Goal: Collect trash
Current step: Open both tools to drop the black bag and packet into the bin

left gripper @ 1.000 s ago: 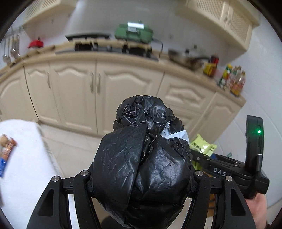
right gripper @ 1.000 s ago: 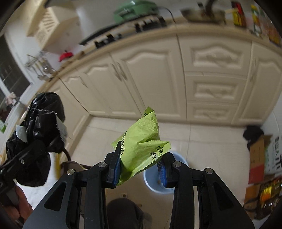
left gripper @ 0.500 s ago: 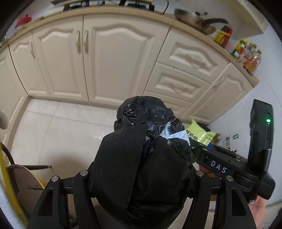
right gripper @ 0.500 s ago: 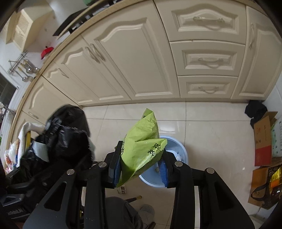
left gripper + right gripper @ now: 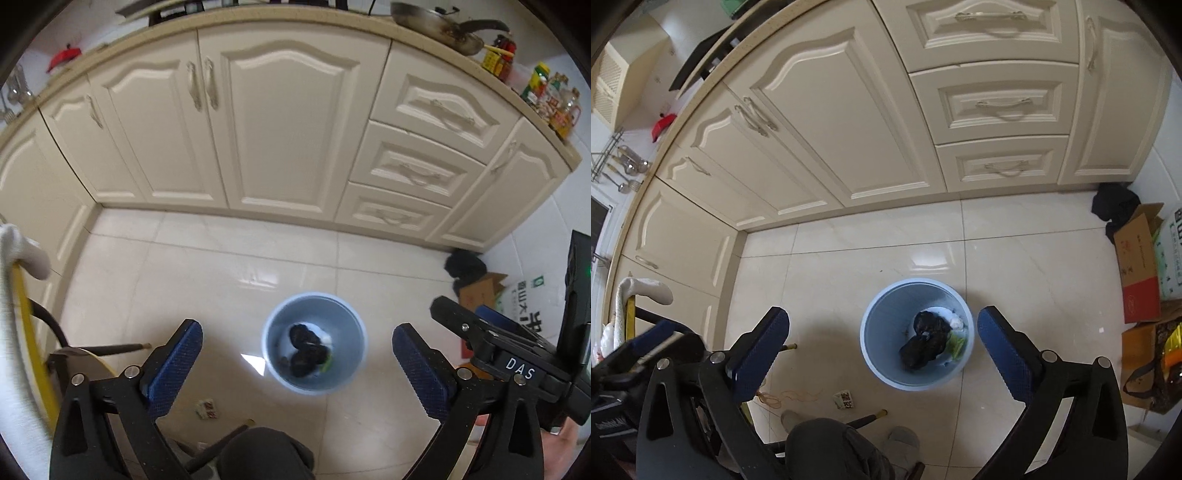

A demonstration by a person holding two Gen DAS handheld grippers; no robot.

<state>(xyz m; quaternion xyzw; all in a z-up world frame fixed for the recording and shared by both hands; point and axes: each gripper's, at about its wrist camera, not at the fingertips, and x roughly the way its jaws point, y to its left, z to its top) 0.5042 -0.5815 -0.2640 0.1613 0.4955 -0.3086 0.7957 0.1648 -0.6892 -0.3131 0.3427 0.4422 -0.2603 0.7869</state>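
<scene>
Up close, the left gripper (image 5: 297,354) hangs with its jaws spread wide and nothing between them, and the right gripper (image 5: 882,339) matches it, jaws wide and bare. Directly below both, on the pale tiled floor (image 5: 849,266), stands a light blue bin (image 5: 916,295). Inside it lie the crumpled black bag (image 5: 925,345), a green wrapper (image 5: 956,345) pressed against the bag's right side, and a bit of white scrap (image 5: 955,321) just behind. A small wrapper (image 5: 844,400) lies on the floor near the bin's left. Farther off, cream cabinets (image 5: 831,122) line the wall, with cardboard boxes (image 5: 1137,266) at the right edge.
</scene>
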